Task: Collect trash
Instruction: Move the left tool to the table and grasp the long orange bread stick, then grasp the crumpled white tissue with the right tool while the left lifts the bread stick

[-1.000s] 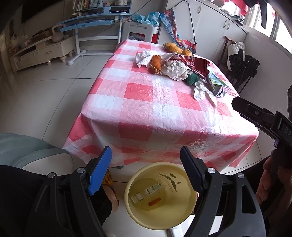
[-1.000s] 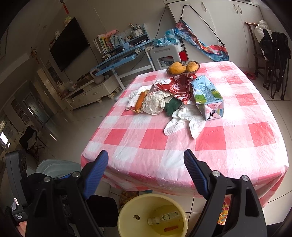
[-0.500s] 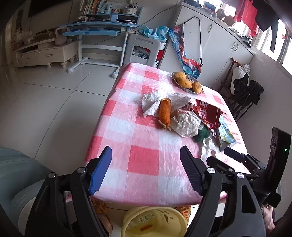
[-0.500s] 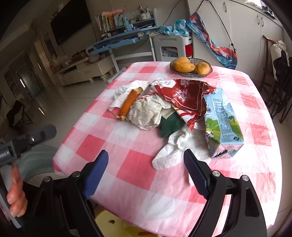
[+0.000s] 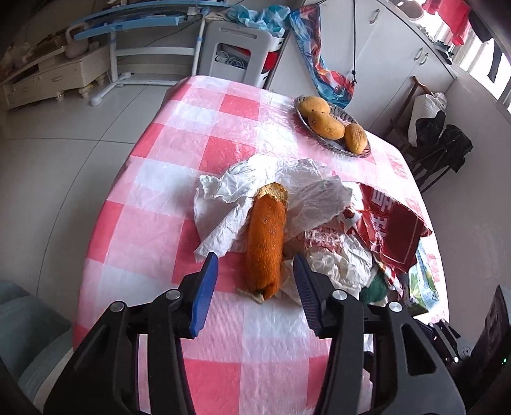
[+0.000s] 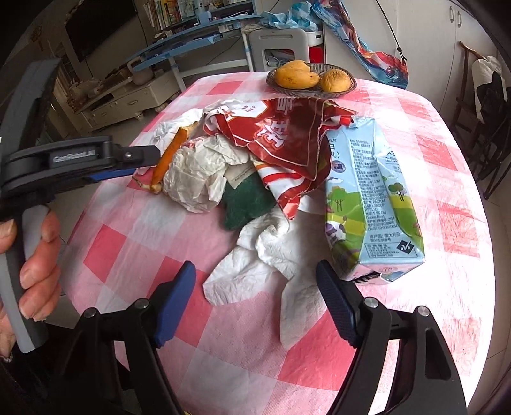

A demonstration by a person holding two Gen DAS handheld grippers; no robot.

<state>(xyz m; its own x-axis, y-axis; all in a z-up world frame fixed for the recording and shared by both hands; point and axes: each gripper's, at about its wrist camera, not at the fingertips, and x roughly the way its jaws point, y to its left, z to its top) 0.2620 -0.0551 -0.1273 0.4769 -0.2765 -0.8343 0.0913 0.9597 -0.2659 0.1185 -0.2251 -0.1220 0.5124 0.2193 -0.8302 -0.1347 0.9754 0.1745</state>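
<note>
Trash lies heaped on the pink checked table (image 5: 223, 335). An orange carrot (image 5: 266, 245) lies on crumpled white paper (image 5: 223, 204), beside a red wrapper (image 5: 392, 226). My left gripper (image 5: 255, 287) is open, its jaws on either side of the carrot's near end, apart from it. In the right wrist view a crumpled white tissue (image 6: 271, 252) lies beside a milk carton (image 6: 370, 204), a green sponge (image 6: 246, 198) and the red wrapper (image 6: 281, 137). My right gripper (image 6: 255, 293) is open and empty just before the tissue. The left gripper (image 6: 137, 162) shows there too.
A basket of mangoes (image 5: 332, 126) stands at the table's far end; it also shows in the right wrist view (image 6: 311, 78). A white stool (image 5: 239, 51) and a blue desk (image 5: 143, 22) stand behind the table. A chair with dark clothes (image 5: 440, 147) stands at the right.
Both grippers have risen from over the yellow bin on the floor and moved in over the table. The left now brackets the carrot's end, the right is close to the tissue.
</note>
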